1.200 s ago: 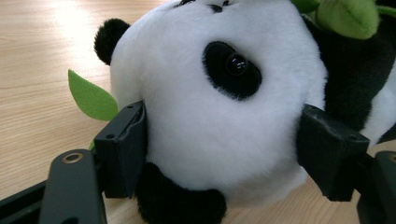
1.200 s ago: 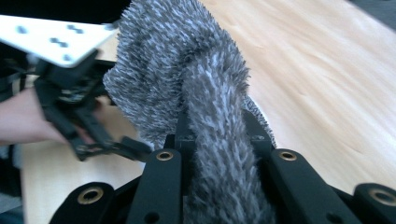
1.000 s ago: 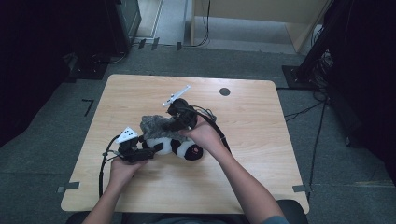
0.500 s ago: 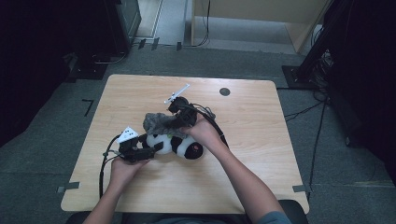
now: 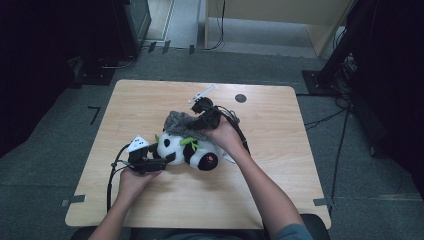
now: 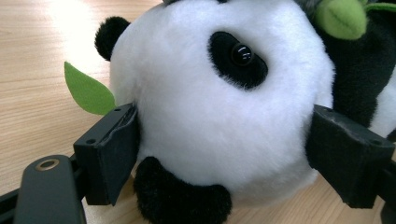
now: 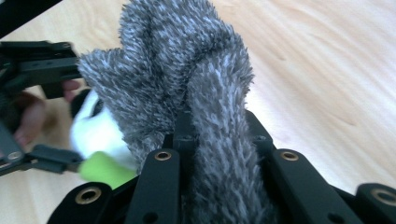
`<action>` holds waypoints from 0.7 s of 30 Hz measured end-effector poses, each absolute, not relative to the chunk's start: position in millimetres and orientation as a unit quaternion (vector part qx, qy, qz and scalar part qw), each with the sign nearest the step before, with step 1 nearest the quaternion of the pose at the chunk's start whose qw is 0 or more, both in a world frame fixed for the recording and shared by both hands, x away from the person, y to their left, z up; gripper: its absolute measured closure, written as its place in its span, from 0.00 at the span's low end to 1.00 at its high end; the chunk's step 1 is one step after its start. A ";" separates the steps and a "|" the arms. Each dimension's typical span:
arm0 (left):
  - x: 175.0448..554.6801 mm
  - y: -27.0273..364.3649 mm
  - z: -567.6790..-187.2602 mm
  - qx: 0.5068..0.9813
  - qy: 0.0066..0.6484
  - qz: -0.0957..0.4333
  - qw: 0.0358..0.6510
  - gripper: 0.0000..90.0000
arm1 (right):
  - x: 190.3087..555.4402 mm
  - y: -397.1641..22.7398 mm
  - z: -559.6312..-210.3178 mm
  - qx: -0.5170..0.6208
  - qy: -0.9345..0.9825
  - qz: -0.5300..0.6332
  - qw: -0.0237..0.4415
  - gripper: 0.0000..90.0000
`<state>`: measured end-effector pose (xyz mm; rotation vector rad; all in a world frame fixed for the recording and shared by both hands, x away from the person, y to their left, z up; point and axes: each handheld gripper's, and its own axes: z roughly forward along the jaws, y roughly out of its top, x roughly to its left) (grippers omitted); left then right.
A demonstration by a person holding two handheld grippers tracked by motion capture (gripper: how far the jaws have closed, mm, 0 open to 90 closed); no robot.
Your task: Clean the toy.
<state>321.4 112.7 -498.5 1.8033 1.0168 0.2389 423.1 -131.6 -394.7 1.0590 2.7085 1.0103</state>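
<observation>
Flanking one plush panda (image 6: 219,121), wide-spread left gripper (image 6: 224,154); right gripper (image 7: 217,140) clamped on one grey cloth (image 7: 187,79).

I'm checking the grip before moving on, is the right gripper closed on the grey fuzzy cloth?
Yes, in the right gripper view the right gripper has its jaws pinched on a fold of the grey fuzzy cloth.

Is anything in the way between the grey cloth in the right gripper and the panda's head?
Nothing visible. The grey cloth, pinched in the right gripper, hangs just above the panda. The left gripper brackets the panda's head from the sides, its jaws just opening, leaving the top uncovered.
</observation>
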 end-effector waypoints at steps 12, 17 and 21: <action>321.1 112.3 -500.8 0.751 0.409 0.112 0.506 0.15 | 429.0 -150.6 -384.5 0.366 0.868 0.325 0.077 0.82; 321.1 113.0 -501.5 0.751 0.407 0.113 0.507 0.16 | 422.5 -153.0 -372.0 0.357 0.864 0.349 0.066 0.83; 321.1 112.7 -501.2 0.749 0.411 0.111 0.508 0.15 | 407.7 -145.0 -354.6 0.326 0.867 0.372 0.051 0.83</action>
